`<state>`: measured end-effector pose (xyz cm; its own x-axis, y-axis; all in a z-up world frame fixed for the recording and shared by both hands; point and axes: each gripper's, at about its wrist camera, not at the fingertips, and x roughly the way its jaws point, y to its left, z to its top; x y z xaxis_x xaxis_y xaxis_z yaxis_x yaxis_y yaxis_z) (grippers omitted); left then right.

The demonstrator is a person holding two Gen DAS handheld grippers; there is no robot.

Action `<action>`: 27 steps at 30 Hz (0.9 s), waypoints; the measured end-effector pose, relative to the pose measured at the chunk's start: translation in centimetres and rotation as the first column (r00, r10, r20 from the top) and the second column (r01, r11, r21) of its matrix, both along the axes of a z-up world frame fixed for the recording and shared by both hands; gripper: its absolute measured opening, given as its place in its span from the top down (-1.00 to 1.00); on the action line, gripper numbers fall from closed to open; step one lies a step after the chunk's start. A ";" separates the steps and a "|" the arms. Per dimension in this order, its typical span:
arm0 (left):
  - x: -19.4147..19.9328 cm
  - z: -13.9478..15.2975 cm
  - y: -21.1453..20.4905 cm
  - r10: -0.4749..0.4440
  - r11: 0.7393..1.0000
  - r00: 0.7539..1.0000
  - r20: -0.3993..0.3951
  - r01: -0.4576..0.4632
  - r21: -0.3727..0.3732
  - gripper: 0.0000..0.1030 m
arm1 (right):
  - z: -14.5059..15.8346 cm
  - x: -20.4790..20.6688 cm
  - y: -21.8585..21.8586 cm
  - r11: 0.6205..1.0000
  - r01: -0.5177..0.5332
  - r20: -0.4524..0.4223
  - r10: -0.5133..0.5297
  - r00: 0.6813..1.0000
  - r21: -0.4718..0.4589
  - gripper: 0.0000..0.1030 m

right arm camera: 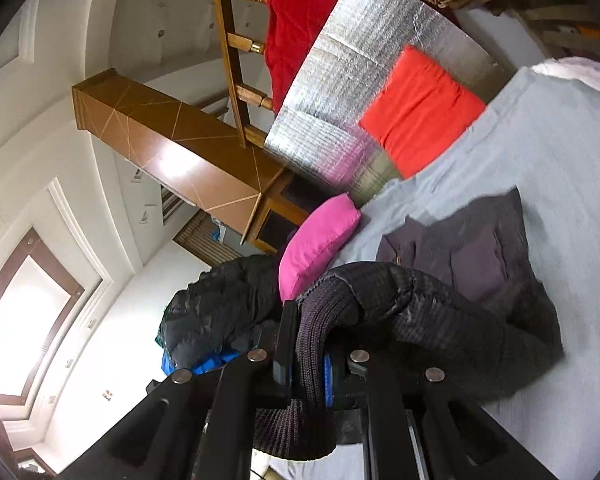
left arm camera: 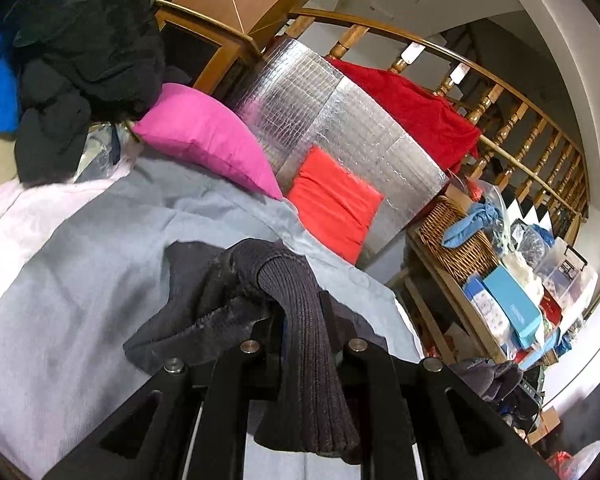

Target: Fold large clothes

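While both tongs [left arm camera: 298,312] [right arm camera: 312,356] pinch the sweater [right arm camera: 472,256], only the left view shows the basket [left arm camera: 456,232].

Dark garment [left arm camera: 300,320] ribbed matt knit; pillow [left arm camera: 208,136] smooth cloth; railing [left arm camera: 500,96] glossy wood.

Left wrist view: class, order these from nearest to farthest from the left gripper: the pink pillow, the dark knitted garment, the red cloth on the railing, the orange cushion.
1. Dark knitted garment, clamped in the left gripper.
2. Orange cushion, ahead, against the silver panel.
3. Pink pillow, ahead left; close to the cushion's rank.
4. Red cloth, draped on the railing, upper right.
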<state>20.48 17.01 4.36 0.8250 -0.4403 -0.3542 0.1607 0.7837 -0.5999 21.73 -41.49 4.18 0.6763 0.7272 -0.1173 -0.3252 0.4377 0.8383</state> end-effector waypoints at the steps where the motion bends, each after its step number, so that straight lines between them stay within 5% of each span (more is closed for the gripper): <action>1: 0.6 0.3 0.0 0.007 1.000 1.000 0.003 -0.007 0.000 0.75 | 0.2 0.6 0.0 1.000 0.004 0.003 -0.004 1.000 -0.001 0.80; 12: 8.2 1.3 -1.2 0.068 0.997 0.998 -0.004 -0.068 0.023 0.75 | 2.6 10.0 0.7 0.996 0.075 0.019 -0.075 0.997 -0.051 0.80; 27: 20.5 -1.5 -2.9 0.109 0.991 0.990 -0.090 -0.102 0.082 0.75 | 0.2 22.4 1.7 0.977 0.134 -0.066 -0.147 0.987 -0.166 0.80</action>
<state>40.94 14.08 2.83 0.8269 -0.3210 -0.4618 0.0203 0.8376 -0.5459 44.08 -39.82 4.42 0.7546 0.5930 -0.2810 -0.1875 0.6053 0.7736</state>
